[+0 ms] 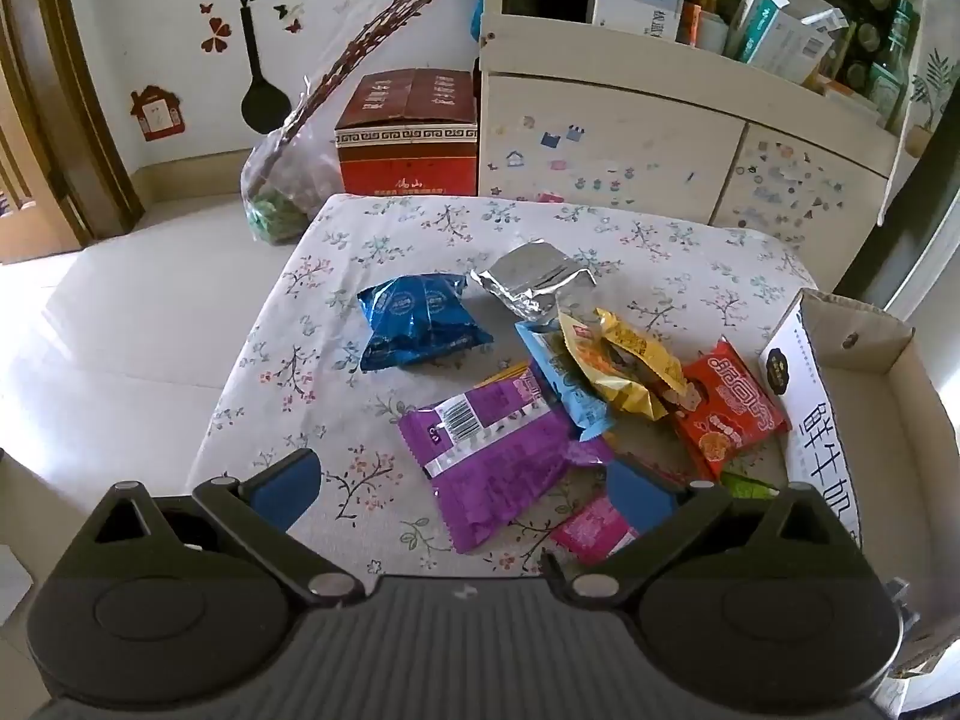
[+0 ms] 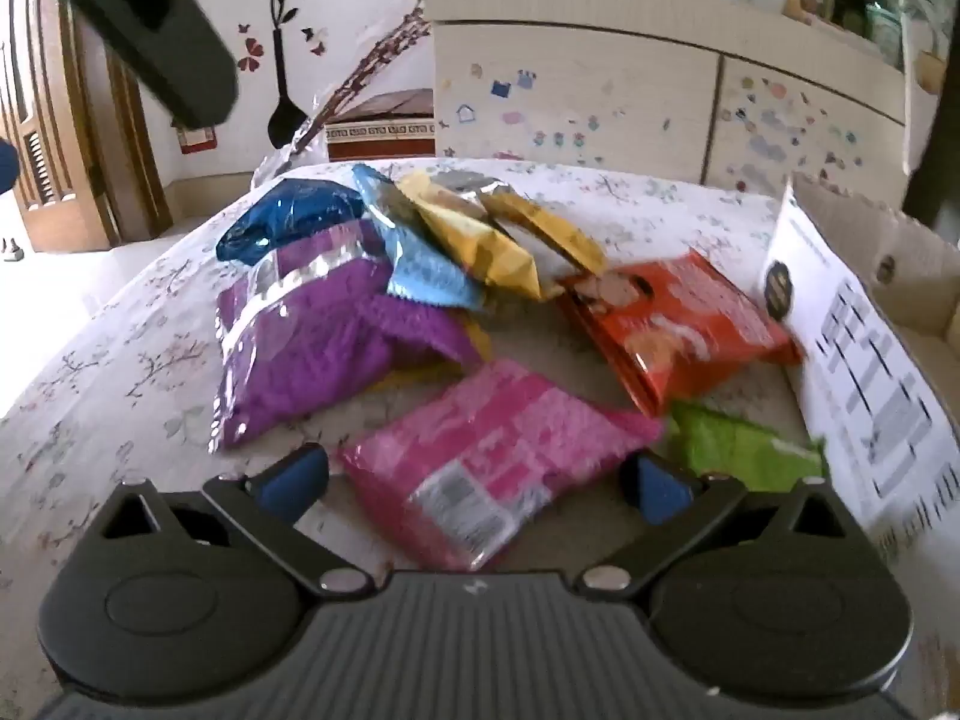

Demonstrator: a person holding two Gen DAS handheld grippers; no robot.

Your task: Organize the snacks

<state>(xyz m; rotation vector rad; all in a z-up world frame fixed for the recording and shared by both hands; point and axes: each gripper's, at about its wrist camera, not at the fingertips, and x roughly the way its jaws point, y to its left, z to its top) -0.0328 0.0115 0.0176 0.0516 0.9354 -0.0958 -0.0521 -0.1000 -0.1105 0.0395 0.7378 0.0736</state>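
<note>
Several snack packets lie in a pile on a floral-cloth table. In the left wrist view I see a purple packet, a dark blue one, a silver one, a light blue one, yellow ones, an orange-red one and a pink one. My left gripper is open above the purple packet. My right gripper is open, low over the pink packet, which lies between its fingers. A green packet lies beside it.
An open cardboard box stands at the table's right edge, also in the right wrist view. Behind the table are a white cabinet, a red carton and a plastic bag with branches. The left gripper's body hangs at upper left.
</note>
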